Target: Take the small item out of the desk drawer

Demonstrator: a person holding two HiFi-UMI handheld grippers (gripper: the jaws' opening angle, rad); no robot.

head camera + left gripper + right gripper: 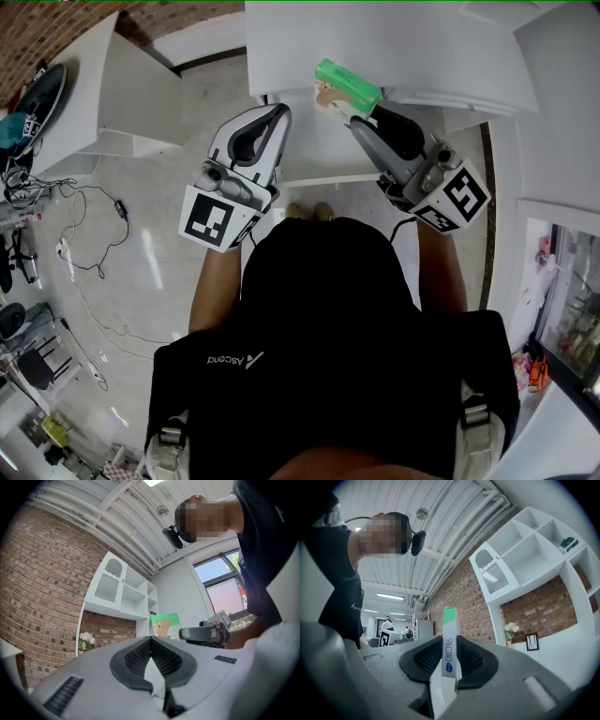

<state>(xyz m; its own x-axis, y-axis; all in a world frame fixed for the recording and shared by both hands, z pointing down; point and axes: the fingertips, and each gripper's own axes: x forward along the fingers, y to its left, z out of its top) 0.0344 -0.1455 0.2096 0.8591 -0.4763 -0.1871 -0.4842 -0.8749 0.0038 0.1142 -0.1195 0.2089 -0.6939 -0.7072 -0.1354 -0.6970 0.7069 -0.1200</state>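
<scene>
In the head view my right gripper [353,105] is shut on a small flat box [345,85] with a green top and a cartoon picture, held in front of the white desk [412,47]. The right gripper view shows that box [449,641] edge-on and upright between the pads of the right gripper [450,654]. My left gripper [278,116] hangs to the left at about the same height, its jaws together and empty. From the left gripper [151,641] view, the green box [165,623] and the right gripper [206,633] show beyond the shut tips. A white drawer [319,155] stands out from the desk between both grippers.
A white table [122,94] stands at the left, with cables [84,234] on the floor beside it. A white cabinet [553,103] is at the right. A white shelf unit [525,550] hangs on a brick wall. The person's body fills the lower head view.
</scene>
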